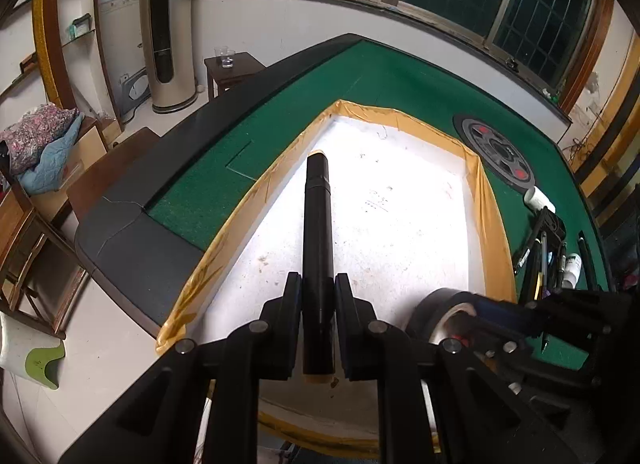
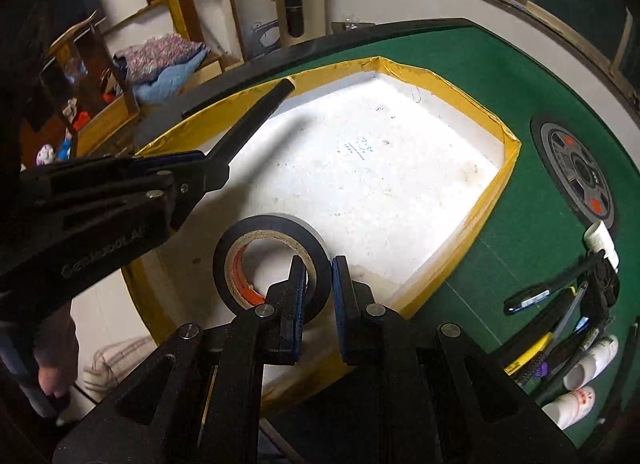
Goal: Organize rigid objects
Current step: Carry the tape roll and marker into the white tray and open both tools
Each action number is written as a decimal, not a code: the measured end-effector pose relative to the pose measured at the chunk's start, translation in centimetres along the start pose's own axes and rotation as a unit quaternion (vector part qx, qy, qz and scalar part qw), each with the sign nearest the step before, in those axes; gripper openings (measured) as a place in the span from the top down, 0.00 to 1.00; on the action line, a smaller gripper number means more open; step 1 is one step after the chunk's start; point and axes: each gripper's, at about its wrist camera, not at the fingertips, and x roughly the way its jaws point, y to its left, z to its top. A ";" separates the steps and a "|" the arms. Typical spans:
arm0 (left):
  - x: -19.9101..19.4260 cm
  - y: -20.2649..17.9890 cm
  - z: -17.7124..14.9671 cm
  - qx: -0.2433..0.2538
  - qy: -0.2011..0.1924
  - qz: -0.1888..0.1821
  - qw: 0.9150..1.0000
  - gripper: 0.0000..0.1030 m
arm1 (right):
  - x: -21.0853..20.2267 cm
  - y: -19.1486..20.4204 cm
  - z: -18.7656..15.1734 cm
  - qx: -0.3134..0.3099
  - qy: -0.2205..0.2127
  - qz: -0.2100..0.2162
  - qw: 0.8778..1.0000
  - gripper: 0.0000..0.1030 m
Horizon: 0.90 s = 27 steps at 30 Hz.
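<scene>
Tools both loaded over white tray [image 2: 400, 192]: left tool [image 1: 317, 292] clamped on black tube [image 1: 318, 224], right tool [image 2: 320, 276] pinching tape roll [image 2: 272, 260] wall.

The tray [image 2: 508, 152] sits on the table [image 2: 500, 76] (pens [image 2: 528, 298] and bottles [image 2: 570, 408] lie to its right).

Partly legible pale lettering on left claw [image 2: 208, 168] body, blue scribble on white tray floor [image 2: 360, 148] unreadable
</scene>
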 end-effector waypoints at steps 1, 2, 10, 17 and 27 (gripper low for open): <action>0.1 -0.1 -0.1 0.003 0.003 -0.001 1.000 0.86 | -0.1 -0.6 -0.2 -0.001 0.006 -0.003 1.000 0.87; 0.2 -0.4 -0.2 0.007 0.007 -0.004 1.000 0.85 | -0.2 -0.9 -0.2 0.002 0.008 -0.003 1.000 0.87; 1.0 -0.3 -0.5 0.021 0.032 0.009 0.999 0.85 | 0.1 -0.3 0.0 0.004 -0.004 0.000 1.000 0.87; 1.5 0.2 -0.6 0.021 0.044 0.020 0.999 0.85 | 1.7 0.9 0.0 -0.019 0.007 -0.010 1.000 0.87; -0.3 0.1 0.0 0.006 0.009 0.005 1.000 0.53 | -1.3 -1.3 -1.1 0.036 -0.063 0.058 0.996 0.86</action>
